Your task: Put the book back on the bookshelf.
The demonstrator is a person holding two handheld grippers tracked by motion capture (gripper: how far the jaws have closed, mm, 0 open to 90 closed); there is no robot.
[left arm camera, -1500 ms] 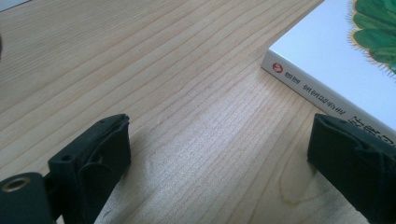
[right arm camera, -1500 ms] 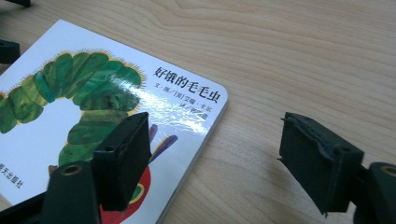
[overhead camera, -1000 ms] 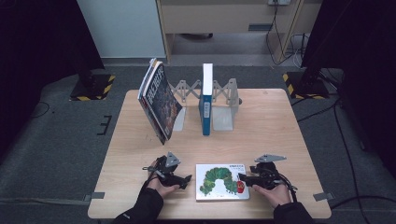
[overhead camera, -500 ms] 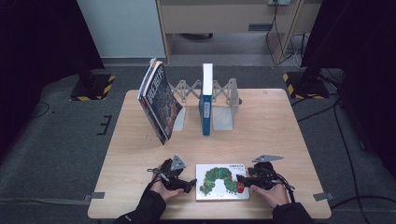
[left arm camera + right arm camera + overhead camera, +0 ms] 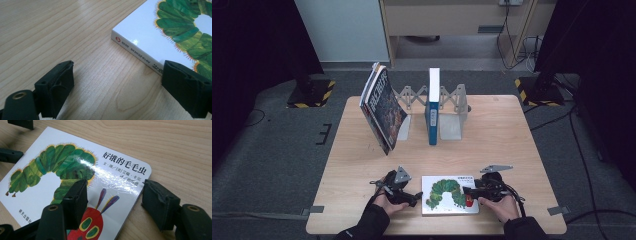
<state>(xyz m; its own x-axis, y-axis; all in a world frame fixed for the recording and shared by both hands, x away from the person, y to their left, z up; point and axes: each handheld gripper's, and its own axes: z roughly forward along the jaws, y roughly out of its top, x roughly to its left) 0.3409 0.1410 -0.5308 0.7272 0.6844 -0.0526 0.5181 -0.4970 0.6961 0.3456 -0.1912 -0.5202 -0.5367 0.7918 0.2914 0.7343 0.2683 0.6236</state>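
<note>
The caterpillar picture book (image 5: 450, 195) lies flat on the wooden desk (image 5: 512, 145), near its front edge and between the two grippers. The left gripper (image 5: 414, 196) sits low on the desk just beside the book's spine edge; in the left gripper view its fingers (image 5: 56, 88) are spread wide with bare wood between them, and one finger stands at the spine while the other is out over the desk, pinching nothing. These fingers have just been closing a little, with nothing between them. The right gripper (image 5: 468, 190) comes in at the opposite side: in the right gripper view one of its fingers (image 5: 75, 202) lies over the cover above the red caterpillar head and the other sits just beside the book's rounded corner on the wood, partly spread; whether they press the book I cannot tell. Well beyond the fingers, at the far side of the desk, a metal book rack (image 5: 452, 102) holds a blue book (image 5: 432, 107) upright, and a dark book (image 5: 383, 110) leans tilted to its left. Nothing lies between the fingers and the picture book.
</note>
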